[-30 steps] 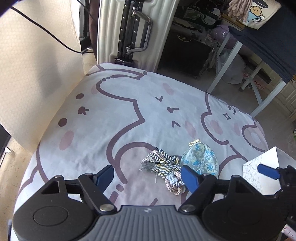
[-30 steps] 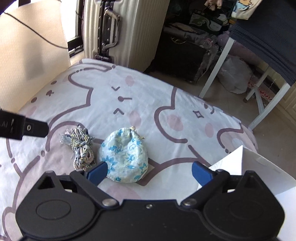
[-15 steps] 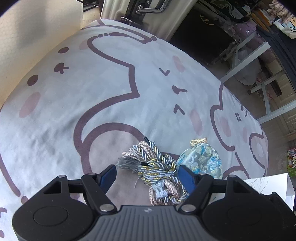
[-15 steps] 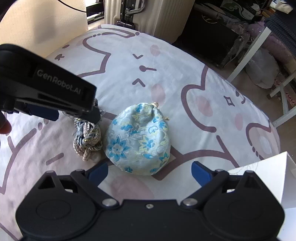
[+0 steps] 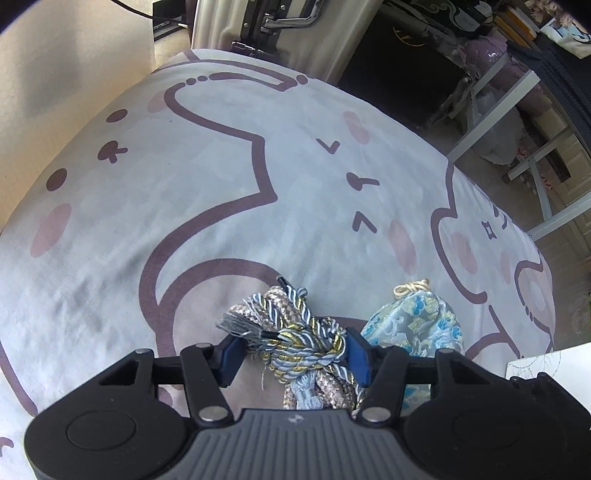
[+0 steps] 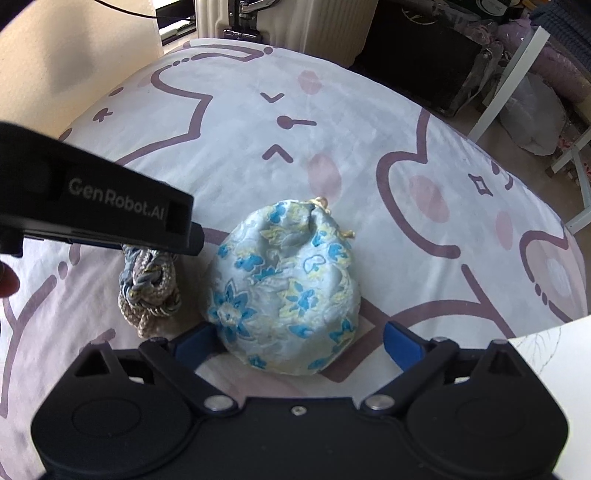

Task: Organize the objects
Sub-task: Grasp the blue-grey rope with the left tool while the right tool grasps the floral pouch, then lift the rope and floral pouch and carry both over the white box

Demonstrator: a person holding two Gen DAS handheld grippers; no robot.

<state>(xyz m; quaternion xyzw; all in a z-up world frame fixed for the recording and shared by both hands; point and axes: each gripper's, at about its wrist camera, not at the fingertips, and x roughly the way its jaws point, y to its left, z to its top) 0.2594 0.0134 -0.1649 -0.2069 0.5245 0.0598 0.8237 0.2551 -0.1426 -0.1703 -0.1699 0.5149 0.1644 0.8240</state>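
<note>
The bed (image 5: 207, 206), under a sheet printed with cartoon faces, carries everything, and most of it lies bare: the far half toward the suitcase (image 5: 236, 22) at its far edge is clear cloth, so there is ample room to lift and carry that way. The near right corner is tighter, since a white box (image 6: 554, 354) sits just beside the work there; it looks like the likely place for the loose things, though that is a guess from the task. The floral pouch (image 6: 284, 291) lies near the bed's near edge, well in from its left and right sides, drawstring end pointing away. The right gripper (image 6: 299, 343) is low over it with fingers wide, straddling its near end; the left pad is at the fabric, the right one stands clear, so nothing is gripped yet. Just left of the pouch, close but apparently not touching, lies the cord bundle (image 5: 295, 332). The left gripper (image 5: 291, 352) has its fingers narrow and closing on either side of the bundle's middle, pads at the strands, a sensible hold since loose ends trail from both sides. Lifting it straight up should avoid dragging the pouch.
</note>
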